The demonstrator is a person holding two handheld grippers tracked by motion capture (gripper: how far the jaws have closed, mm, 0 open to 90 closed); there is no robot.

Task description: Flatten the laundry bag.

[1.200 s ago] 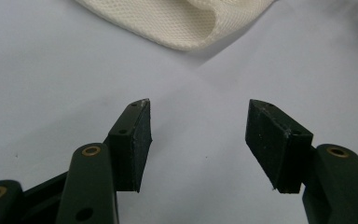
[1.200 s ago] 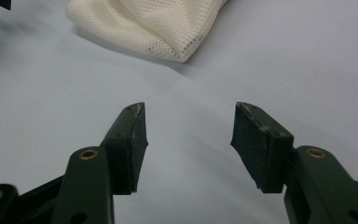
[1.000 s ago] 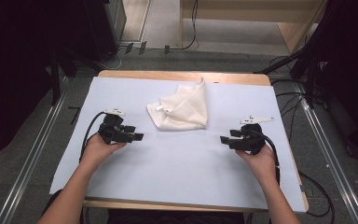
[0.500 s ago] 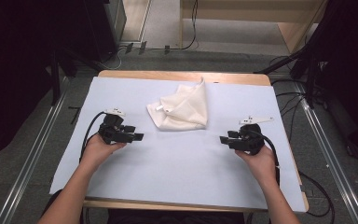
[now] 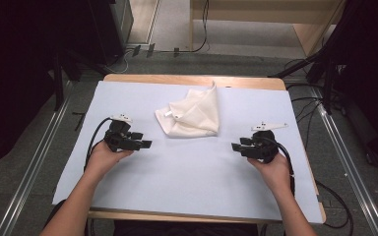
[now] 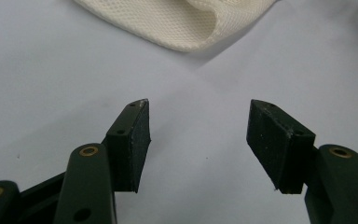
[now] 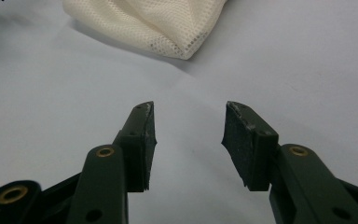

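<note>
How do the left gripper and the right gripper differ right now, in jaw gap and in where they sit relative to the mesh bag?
The left gripper has the wider gap; the right gripper stands narrower, its jaws having just been closing on nothing. The left gripper sits at the left of the cream mesh bag, the right gripper at its right, slightly farther toward the table's near edge. Shared: both point inward, open and empty, with the bag ahead and untouched.

The right gripper [image 5: 237, 146] has its jaws closing somewhat, nothing between.
</note>
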